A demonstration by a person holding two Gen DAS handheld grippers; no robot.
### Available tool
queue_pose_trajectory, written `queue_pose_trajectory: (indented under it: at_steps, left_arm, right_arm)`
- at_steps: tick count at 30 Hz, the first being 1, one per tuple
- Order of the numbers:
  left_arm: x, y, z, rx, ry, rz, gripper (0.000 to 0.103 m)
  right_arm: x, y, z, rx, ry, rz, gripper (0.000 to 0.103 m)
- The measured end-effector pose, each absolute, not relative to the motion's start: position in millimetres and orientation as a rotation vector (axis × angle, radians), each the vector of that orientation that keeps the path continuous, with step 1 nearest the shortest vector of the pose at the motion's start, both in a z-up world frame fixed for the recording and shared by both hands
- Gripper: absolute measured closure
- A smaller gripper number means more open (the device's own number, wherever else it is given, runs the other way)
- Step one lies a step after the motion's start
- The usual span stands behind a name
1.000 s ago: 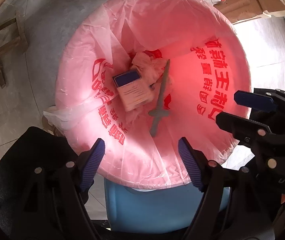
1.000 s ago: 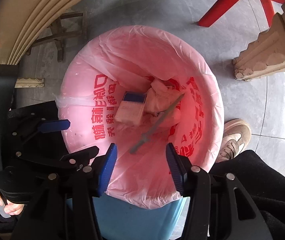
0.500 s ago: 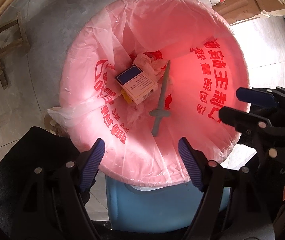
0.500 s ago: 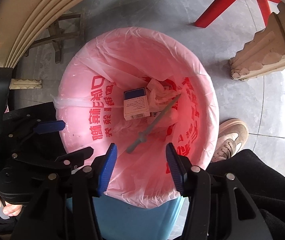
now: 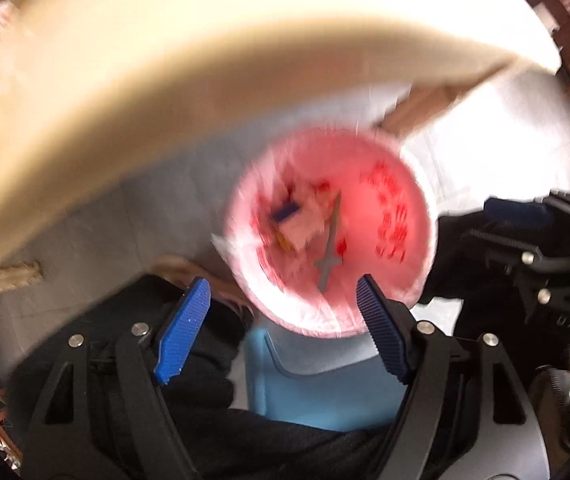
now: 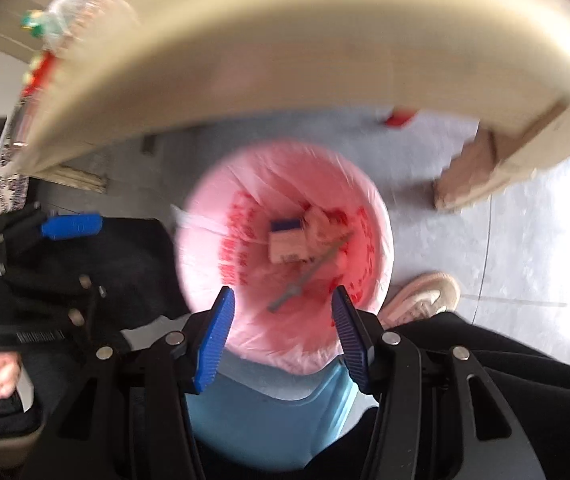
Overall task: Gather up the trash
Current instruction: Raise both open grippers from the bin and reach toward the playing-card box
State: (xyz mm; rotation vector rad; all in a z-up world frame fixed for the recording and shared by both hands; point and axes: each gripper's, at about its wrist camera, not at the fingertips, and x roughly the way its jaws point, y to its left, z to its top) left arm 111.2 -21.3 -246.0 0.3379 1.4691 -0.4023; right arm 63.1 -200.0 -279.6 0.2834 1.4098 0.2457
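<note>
Your left hand-held gripper (image 5: pixel 281 328) and right hand-held gripper (image 6: pixel 281 336) are both released and carry nothing. In the frame's centre, the small box (image 6: pixel 285 242), grey toy sword (image 6: pixel 309 276) and crumpled paper already lie inside the pink-lined bin (image 6: pixel 205 216). More trash seems to sit on the tabletop (image 6: pixel 285 52) at upper left, too blurred to name, so collecting probably isn't finished.

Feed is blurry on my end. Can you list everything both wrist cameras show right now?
bin: 1, blue, on the floor below both hand-held grippers
bag: 1, pink with red print, lining the bin
box: 1, white with blue end, inside the bag
toy sword: 1, grey, inside the bag beside the box
crumpled paper: some, pale, under the box
table edge: 1, cream, curved, overhead at top
plastic wrapper: 1, clear, on the table, blurred
shoe: 1, pale, on the floor right of the bin
left hand-held gripper: 1, black with blue pads, open, empty
right hand-held gripper: 1, same, open, empty
</note>
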Motion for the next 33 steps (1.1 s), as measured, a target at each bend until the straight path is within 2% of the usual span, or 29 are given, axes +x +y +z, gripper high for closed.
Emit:
queue_pose_trajectory:
  at_steps: [8, 11, 15, 22, 33]
  left_arm:
    - [172, -32, -109, 0.337, 1.296, -0.335, 0.029]
    - [191, -43, -73, 0.353, 1.256, -0.321, 0.029]
    - [218, -60, -36, 0.368, 1.224, -0.312, 0.029]
    - [245, -84, -32, 0.402, 1.227, -0.299, 0.028]
    - [294, -97, -87, 0.386, 1.329, -0.311, 0.028]
  right_arm:
    - [117, -225, -133, 0.259, 1.198, 0.267, 0.053]
    - [144, -232, -85, 0.23, 1.131, 0.252, 0.053]
    - [183, -244, -47, 0.22, 1.084, 0.23, 0.053]
    - [238, -254, -37, 0.234, 1.094, 0.191, 0.053]
    - [312, -265, -101, 0.3, 1.217, 0.18, 0.053]
